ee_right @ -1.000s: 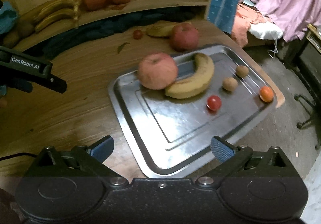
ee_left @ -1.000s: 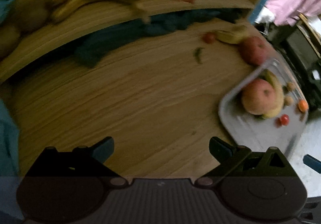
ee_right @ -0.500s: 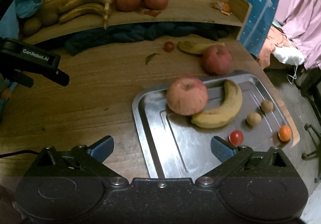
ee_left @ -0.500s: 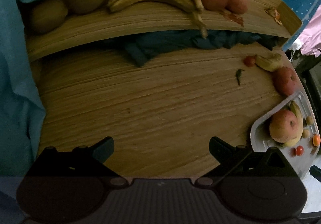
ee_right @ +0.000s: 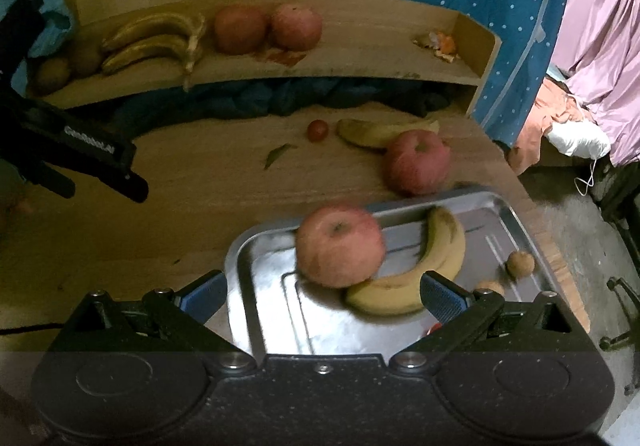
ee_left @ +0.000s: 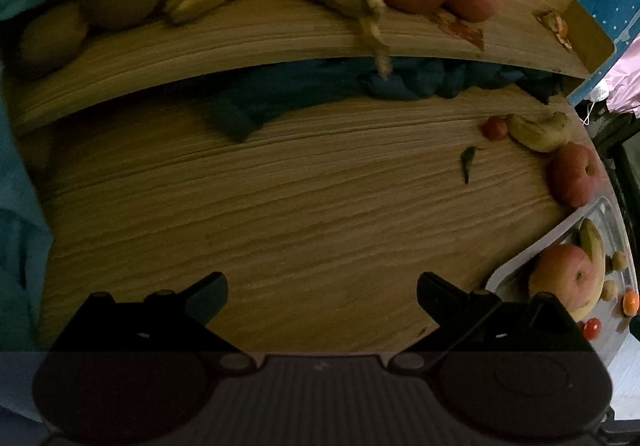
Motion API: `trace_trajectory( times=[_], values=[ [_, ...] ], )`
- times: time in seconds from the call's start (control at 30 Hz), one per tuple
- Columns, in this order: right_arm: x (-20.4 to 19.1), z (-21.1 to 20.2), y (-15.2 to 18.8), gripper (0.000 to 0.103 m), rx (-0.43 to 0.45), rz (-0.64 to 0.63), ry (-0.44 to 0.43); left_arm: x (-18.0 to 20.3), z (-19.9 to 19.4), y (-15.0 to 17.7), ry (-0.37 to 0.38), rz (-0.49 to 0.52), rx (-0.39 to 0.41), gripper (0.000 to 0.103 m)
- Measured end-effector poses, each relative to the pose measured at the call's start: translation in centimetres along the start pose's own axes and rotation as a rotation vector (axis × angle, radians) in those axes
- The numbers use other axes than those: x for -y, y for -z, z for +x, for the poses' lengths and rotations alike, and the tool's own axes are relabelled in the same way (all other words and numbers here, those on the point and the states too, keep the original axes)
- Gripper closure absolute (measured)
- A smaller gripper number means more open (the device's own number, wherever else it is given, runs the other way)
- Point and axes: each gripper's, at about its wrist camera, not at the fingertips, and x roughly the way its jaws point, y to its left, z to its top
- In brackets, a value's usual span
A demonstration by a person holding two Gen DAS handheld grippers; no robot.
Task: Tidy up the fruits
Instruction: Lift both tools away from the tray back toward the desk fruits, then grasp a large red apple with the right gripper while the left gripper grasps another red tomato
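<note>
The right tongs [ee_right: 322, 294] hang released and empty over the near end of a metal tray [ee_right: 240, 250], their blue-padded fingers [ee_right: 204, 292] spread wide on either side of what lies there. In the tray a large apple [ee_right: 340, 246] sits at the near left, touching a banana [ee_right: 420, 278] that curves around its right side. Two small brown fruits [ee_right: 520, 264] lie further right in the tray, and a small red fruit [ee_right: 434, 327] peeks out from behind the right finger.

Beyond the tray's far edge, on the wooden worktop [ee_right: 180, 206], a second apple [ee_right: 418, 162] stands just beside the tray — whether it touches the rim cannot be told. Behind it lie a dark-spotted banana [ee_right: 380, 132], a cherry tomato [ee_right: 318, 130] and a green leaf [ee_right: 278, 155], all near one another.

The left tongs [ee_left: 322, 302] are also released and empty, held over bare worktop [ee_left: 280, 226] well apart from the tray [ee_left: 516, 266], which shows at the right edge of their view. From the right wrist view they appear at the far left as a black body [ee_right: 84, 150].

A raised shelf [ee_right: 320, 66] runs along the far side. On it, from left to right — two brown fruits [ee_right: 52, 72], a pair of bananas [ee_right: 156, 40], two apples [ee_right: 268, 28] touching each other, and scraps of orange peel [ee_right: 440, 44] near the right end. Dark blue cloth [ee_right: 260, 98] is bunched beneath the shelf.
</note>
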Motion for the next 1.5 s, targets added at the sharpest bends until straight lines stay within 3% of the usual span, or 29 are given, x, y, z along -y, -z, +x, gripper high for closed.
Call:
trace_trajectory(
  times=[0.43,0.77,1.33,1.5],
  values=[
    [4.9,3.1,-1.2,0.001,0.035,0.032,-0.013,7.7,2.8,-4.2,0.010,0.082,-0.013,0.000],
    [9.4,7.7,-4.2,0.001,0.030,0.025,-0.027,13.2,5.8,-7.9,-0.006,0.134,-0.003,0.000],
    [10.5,14.1,-7.1,0.005,0.005,-0.065,-0.114,16.2,9.0,-10.0,-0.053,0.214,0.001,0.001],
    [10.4,15.1,-7.4,0.009,-0.001,-0.079,-0.127,16.8,9.2,-10.1,-0.035,0.229,0.022,0.008]
  ],
)
